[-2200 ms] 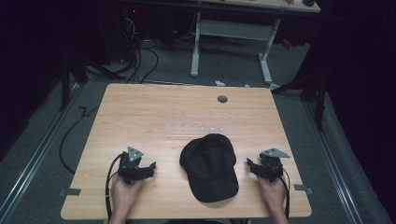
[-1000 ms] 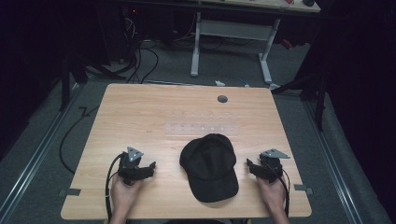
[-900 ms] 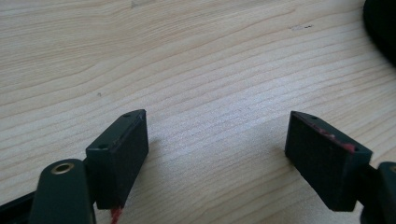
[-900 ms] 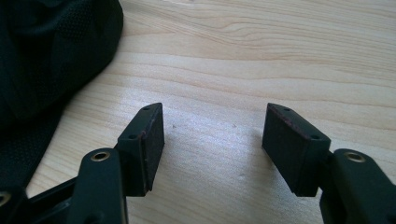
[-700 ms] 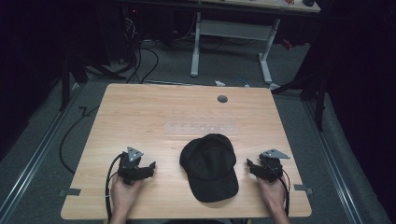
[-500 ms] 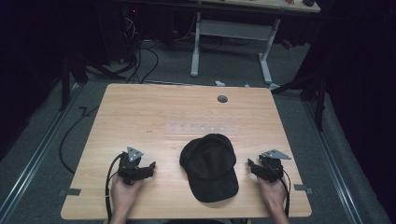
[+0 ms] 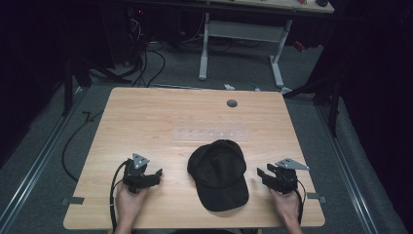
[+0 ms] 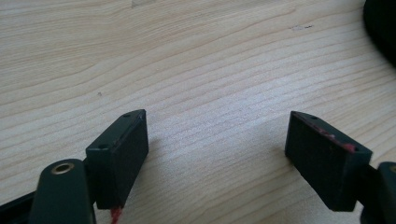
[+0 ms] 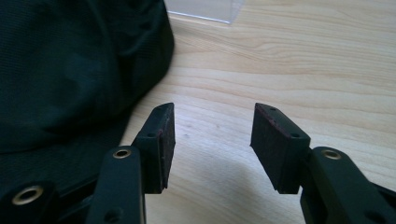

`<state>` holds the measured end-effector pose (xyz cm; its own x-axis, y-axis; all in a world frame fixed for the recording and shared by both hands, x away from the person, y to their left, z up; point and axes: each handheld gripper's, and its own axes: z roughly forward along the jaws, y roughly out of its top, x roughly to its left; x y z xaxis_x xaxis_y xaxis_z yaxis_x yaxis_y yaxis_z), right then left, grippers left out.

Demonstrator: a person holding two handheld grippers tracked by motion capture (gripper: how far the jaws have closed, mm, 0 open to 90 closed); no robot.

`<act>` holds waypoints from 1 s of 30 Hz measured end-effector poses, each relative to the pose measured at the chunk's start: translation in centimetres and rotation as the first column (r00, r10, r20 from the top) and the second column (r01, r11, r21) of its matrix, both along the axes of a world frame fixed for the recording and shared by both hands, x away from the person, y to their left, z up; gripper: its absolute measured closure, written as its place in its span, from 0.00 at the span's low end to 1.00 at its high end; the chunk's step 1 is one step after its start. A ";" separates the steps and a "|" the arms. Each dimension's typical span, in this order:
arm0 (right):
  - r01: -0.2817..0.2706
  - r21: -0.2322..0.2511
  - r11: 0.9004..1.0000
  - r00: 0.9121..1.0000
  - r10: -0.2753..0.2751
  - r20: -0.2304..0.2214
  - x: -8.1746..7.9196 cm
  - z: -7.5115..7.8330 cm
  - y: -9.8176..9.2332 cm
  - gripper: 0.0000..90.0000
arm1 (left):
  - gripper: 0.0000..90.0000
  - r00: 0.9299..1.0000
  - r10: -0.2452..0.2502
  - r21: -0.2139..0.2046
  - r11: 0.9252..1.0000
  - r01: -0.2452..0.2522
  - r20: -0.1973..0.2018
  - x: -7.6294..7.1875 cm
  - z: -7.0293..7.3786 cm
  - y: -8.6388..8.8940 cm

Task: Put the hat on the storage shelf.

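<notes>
A black baseball cap (image 7: 218, 173) lies near the front middle of the wooden table (image 7: 160, 122), brim toward the person. My left gripper (image 7: 155, 175) rests on the table to the cap's left, open with bare wood between its jaws (image 8: 217, 135); the cap's edge (image 8: 383, 23) peeks in at the upper right of its view. My right gripper (image 7: 263, 174) sits to the cap's right, open. Its jaws have just been closing, with only wood between them (image 9: 212, 128). The cap (image 9: 70, 70) lies just left of its left fingertip (image 9: 161, 135), not touching the pads.
A clear plastic strip (image 7: 209, 134) lies flat on the table beyond the cap; its corner (image 9: 205, 9) appears in the right gripper view. A round grommet hole (image 7: 232, 103) sits near the far edge. Cables and a desk frame (image 7: 243, 39) stand on the floor behind.
The right gripper's jaws have narrowed slightly. Both hands and the cap stay where they were.
</notes>
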<state>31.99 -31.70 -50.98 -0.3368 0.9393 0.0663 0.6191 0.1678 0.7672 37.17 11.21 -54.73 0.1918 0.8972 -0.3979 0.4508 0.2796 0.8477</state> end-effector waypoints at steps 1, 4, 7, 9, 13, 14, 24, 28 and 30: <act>-0.007 0.001 1.000 1.000 0.007 -0.001 -0.1 0.1 0.1 0.56 | 0.24 1.000 0.000 0.000 1.000 0.000 0.000 0.0 0.0 0.0; -0.030 0.013 0.999 1.000 0.030 0.006 -0.2 0.5 0.5 0.55 | 0.24 1.000 0.000 0.000 1.000 0.000 0.000 0.0 0.0 0.0; -0.058 0.021 0.998 0.998 0.057 0.024 -0.2 1.0 0.9 0.54 | 0.24 1.000 0.000 0.000 1.000 0.000 0.000 0.0 0.0 0.0; -0.074 0.019 0.997 0.997 0.074 0.026 -0.2 1.2 1.4 0.53 | 0.24 1.000 -0.001 -0.001 1.000 0.001 -0.002 0.0 0.0 0.0; -0.098 0.022 0.995 0.995 0.097 0.030 0.0 1.5 1.9 0.52 | 0.24 1.000 0.001 -0.004 1.000 -0.001 -0.002 0.0 0.0 0.0; -0.105 0.022 0.994 0.994 0.104 0.033 0.1 1.6 2.0 0.52 | 0.24 1.000 0.001 -0.004 1.000 -0.001 -0.002 0.0 0.0 0.0; -0.135 0.039 0.990 0.990 0.132 0.056 1.3 2.9 3.3 0.53 | 0.24 1.000 0.001 -0.006 1.000 -0.001 -0.001 0.0 0.0 0.1; -0.136 0.040 0.990 0.989 0.133 0.062 1.8 3.2 3.7 0.55 | 0.24 1.000 0.000 -0.005 1.000 0.000 -0.001 0.0 0.0 0.1; -0.144 0.041 0.989 0.988 0.141 0.060 2.2 3.2 3.9 0.55 | 0.24 1.000 0.000 -0.005 1.000 0.000 -0.001 0.0 0.0 0.1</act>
<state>34.17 -27.85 -47.73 -0.4711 0.8780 0.0846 0.5469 0.2155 0.8090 37.17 11.28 -54.70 0.1911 0.8952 -0.4026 0.4519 0.2839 0.8457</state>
